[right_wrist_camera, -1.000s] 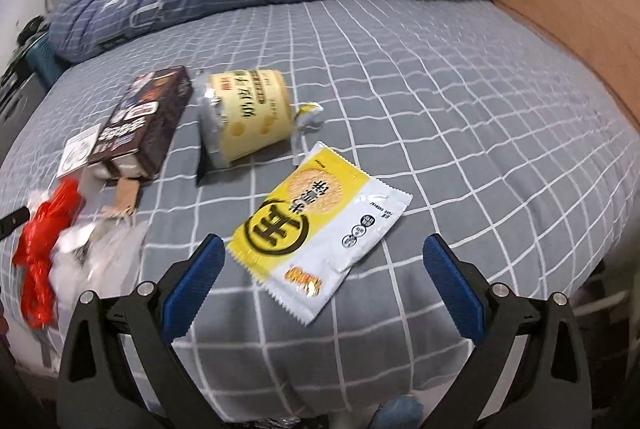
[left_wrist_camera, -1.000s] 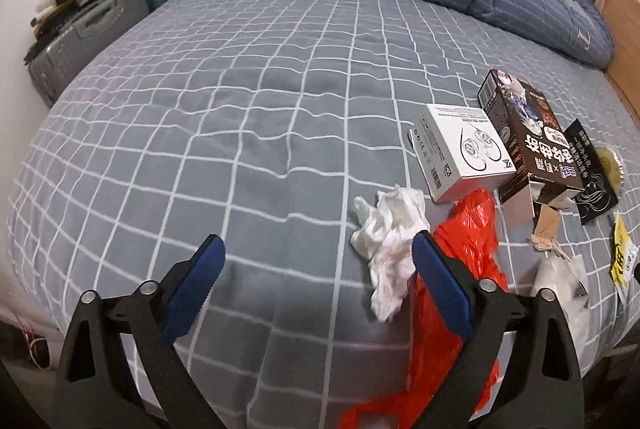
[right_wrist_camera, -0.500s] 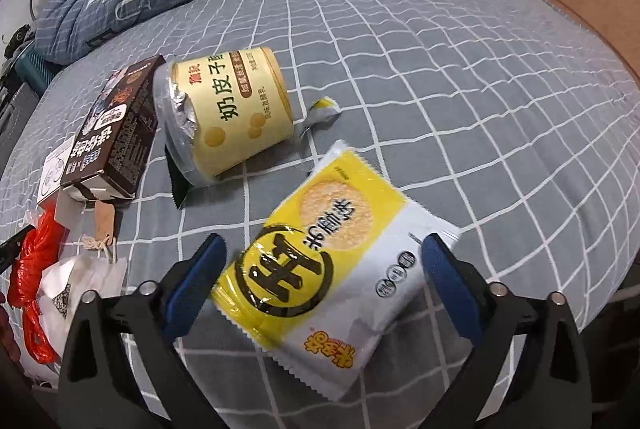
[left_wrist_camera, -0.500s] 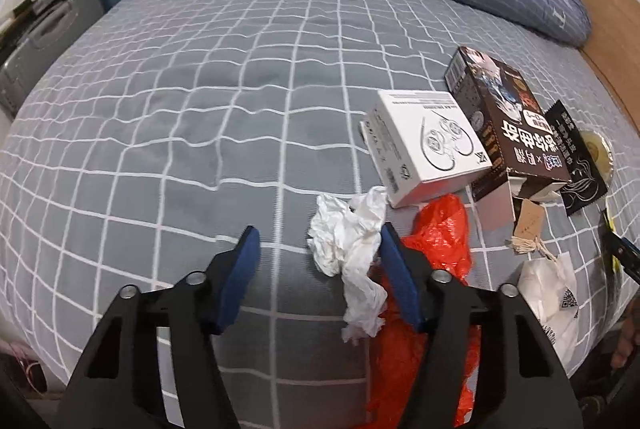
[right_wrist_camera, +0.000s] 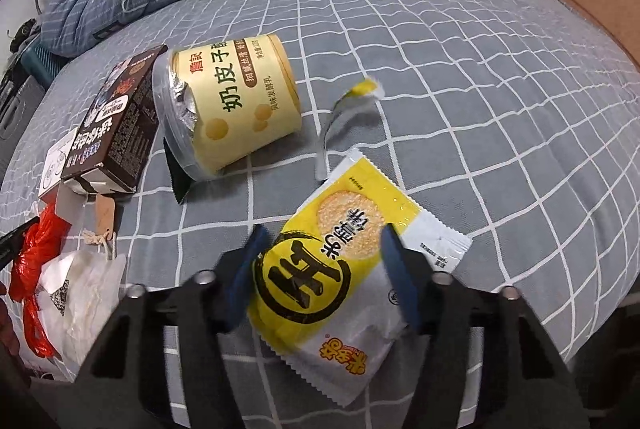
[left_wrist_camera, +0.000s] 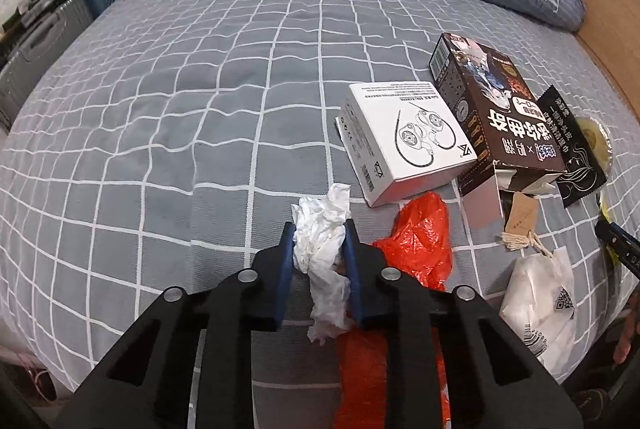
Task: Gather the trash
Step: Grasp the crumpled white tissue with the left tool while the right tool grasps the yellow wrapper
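Crumpled white tissue (left_wrist_camera: 320, 229) clamped in left hand-held gripper (left_wrist_camera: 318, 233) on checked grey bed (left_wrist_camera: 200, 109); glossy yellow snack packet (right_wrist_camera: 340, 261) lying between right hand-held gripper (right_wrist_camera: 322, 245) pads just narrowed, contact unclear.

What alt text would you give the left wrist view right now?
The left gripper is shut on a crumpled white tissue lying on a grey checked bedsheet. A red plastic bag lies just right of it, with a white earphone box and a dark brown carton beyond.
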{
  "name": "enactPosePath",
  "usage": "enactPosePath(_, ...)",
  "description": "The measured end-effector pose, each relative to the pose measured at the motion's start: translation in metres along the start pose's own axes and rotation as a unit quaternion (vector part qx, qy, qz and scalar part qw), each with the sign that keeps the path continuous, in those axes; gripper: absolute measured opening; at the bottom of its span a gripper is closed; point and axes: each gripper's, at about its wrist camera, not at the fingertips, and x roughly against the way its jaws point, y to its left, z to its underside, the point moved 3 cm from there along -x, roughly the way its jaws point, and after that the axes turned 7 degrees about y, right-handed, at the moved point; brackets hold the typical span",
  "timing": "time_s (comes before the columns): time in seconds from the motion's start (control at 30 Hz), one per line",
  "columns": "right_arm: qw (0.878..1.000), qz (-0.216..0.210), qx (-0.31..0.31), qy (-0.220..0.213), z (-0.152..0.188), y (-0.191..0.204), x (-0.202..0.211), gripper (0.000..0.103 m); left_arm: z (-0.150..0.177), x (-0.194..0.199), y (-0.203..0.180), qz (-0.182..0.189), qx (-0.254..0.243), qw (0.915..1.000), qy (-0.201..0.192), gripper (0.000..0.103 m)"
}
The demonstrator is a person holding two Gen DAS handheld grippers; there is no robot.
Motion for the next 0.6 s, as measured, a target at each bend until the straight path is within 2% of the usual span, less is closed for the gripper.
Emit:
enactPosePath(0.13,1.000,-0.006,-0.012,0.006,0.001,-0.008,-0.001,0.025,-0.001,0.003,0.002,0.001,0.003,1.0000,-0.003,0.020)
enactPosePath(0.23,1.000,-0.018,-0.021,0.009,0.002,-0.013,0.000,0.017,-0.002,0.007,0.006,0.001,0.009,0.9999,-0.008,0.019)
enactPosePath(0.6,1.000,-0.023,-0.015,-0.008,0.002,-0.011,0.020,0.010,-0.003,0.036,0.002,0.003,0.011,0.9995,-0.030,0.019)
